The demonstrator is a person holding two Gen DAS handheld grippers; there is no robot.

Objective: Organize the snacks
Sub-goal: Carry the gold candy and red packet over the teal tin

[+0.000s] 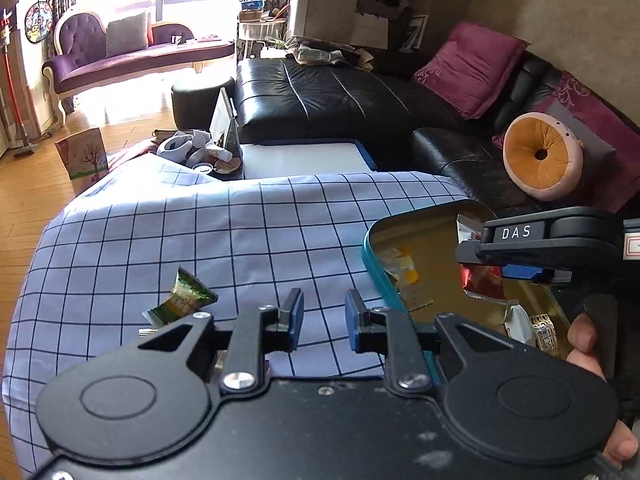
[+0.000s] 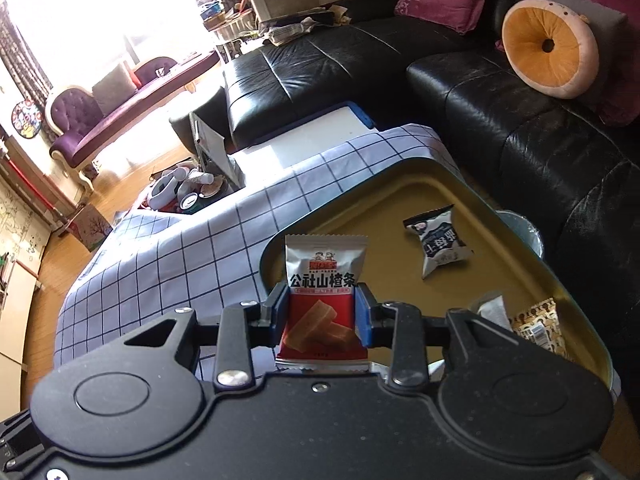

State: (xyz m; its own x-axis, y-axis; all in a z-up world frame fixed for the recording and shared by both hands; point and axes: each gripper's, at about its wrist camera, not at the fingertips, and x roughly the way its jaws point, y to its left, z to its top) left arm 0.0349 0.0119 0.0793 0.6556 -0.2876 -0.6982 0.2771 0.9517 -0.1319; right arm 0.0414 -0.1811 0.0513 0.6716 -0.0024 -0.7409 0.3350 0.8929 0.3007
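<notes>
R gripper [image 2: 321, 316] jaws clamp snack pack [image 2: 325, 280] — over tin [image 2: 420, 188].

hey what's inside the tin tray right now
Inside the tin tray lie a dark-and-white snack packet, a white packet and a brown patterned one. The right gripper, holding a red-and-white snack packet, hides the near corner.

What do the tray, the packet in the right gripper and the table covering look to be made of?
Tray: likely painted tin, with a glossy gold interior, a rolled rim and a teal outer wall in the left wrist view.
Red-and-silver snack packet, clamped in the right gripper: foil-lined plastic film, shiny with crimped ends.
Checked tablecloth: matte woven fabric that creases and drapes.
</notes>
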